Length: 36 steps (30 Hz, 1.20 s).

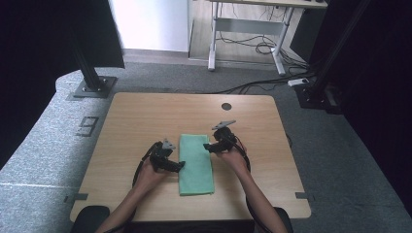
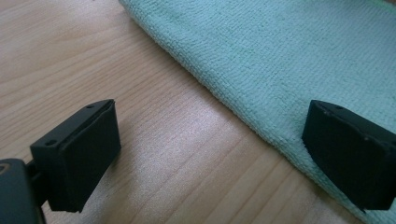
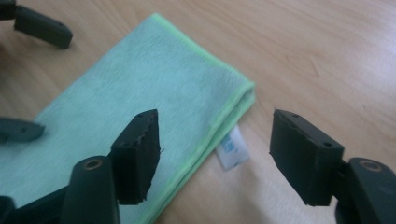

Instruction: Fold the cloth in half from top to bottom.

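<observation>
Lying on light wood table (image 1: 136, 121), grey carpet around: folded green cloth (image 1: 196, 164); left gripper (image 1: 179, 165), right gripper (image 1: 210, 146) both apart.

Soft even light, dim dark edges

towel (image 1: 196, 164) | mint green, folded | flat, table centre

Bare tabletop (image 1: 141, 121) all round folded cloth (image 1: 196, 165).
</observation>
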Each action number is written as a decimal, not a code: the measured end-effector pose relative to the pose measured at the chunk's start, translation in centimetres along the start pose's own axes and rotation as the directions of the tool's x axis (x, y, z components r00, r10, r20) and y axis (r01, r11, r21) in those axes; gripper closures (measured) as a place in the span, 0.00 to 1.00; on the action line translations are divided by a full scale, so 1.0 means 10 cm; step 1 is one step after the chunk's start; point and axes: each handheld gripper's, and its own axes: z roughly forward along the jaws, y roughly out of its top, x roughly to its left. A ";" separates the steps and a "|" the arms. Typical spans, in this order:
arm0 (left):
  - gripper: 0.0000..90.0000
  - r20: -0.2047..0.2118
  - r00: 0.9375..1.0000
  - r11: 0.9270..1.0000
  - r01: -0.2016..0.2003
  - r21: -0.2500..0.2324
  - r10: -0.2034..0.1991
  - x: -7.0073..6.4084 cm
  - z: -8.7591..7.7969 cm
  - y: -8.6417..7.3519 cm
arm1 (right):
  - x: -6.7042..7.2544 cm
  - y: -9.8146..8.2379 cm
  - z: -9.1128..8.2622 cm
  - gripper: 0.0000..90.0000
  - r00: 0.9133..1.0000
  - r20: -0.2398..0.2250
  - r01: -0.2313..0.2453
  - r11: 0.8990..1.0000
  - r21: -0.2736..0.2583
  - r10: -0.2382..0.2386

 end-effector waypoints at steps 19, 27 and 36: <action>0.05 -0.001 1.000 1.000 0.004 -0.002 -0.004 0.00 0.00 0.00 | -0.20 0.22 0.47 0.57 0.999 0.040 -0.025 0.997 0.066 0.022; 0.06 0.000 1.000 1.000 0.000 -0.012 0.000 -0.01 -0.01 -0.01 | -0.20 0.15 0.51 0.72 1.000 0.013 -0.016 0.997 0.072 0.015; 0.07 0.023 1.000 1.000 -0.016 -0.001 0.016 -0.07 -0.05 -0.04 | -0.20 0.12 0.51 0.93 0.997 -0.040 -0.064 0.996 0.059 0.067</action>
